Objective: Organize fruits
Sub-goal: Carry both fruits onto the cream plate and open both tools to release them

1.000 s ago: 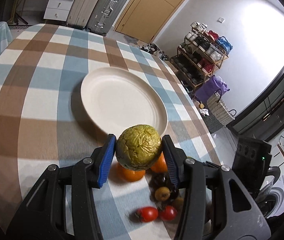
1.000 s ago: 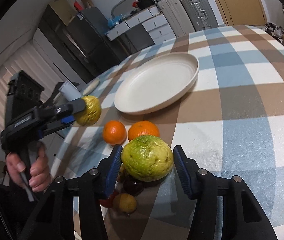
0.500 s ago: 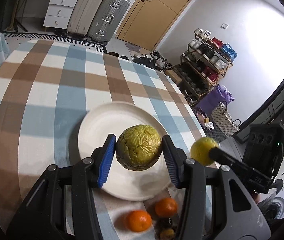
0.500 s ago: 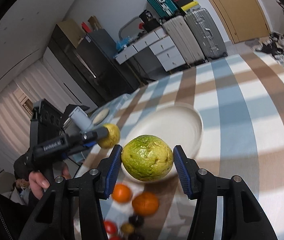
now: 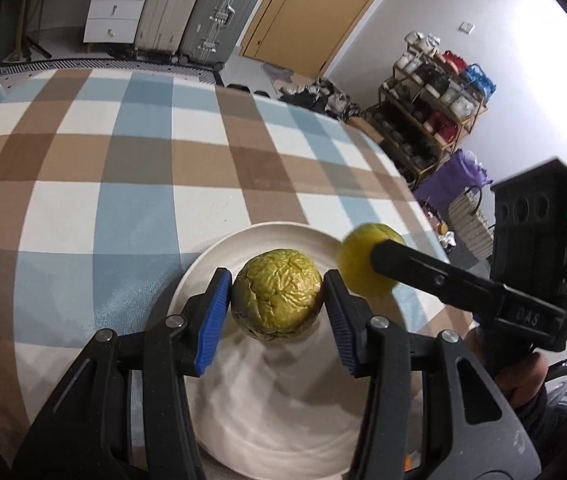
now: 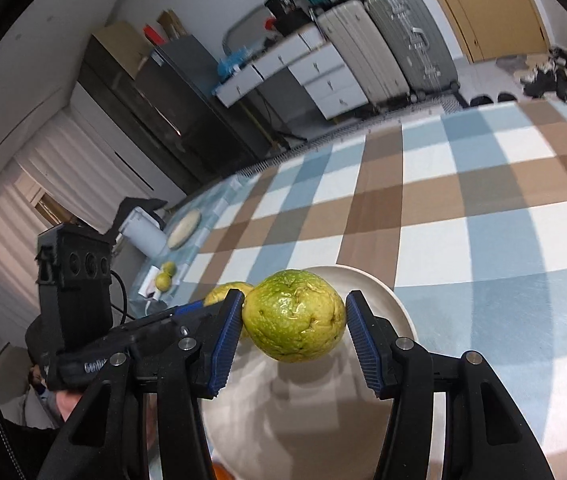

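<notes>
Left tongs [image 5: 277,306]: closed on a wrinkled yellow-green fruit [image 5: 276,300], blue pads against both its sides, held in the air above the plate.
Right tongs [image 6: 293,322]: closed on a smoother green fruit [image 6: 294,315], also held above the plate; in the left view they reach in from the right.
Plate [image 5: 283,420]: white, round, bare inside, on the bench under both fruits.
Bench [image 5: 123,160]: covered by a cloth checked in blue, brown and white.
Two fruits: side by side, close together; touching or not, I cannot tell.
Far bench edge: two small yellow-green fruits [image 6: 165,276] beside a white cup [image 6: 143,234].
</notes>
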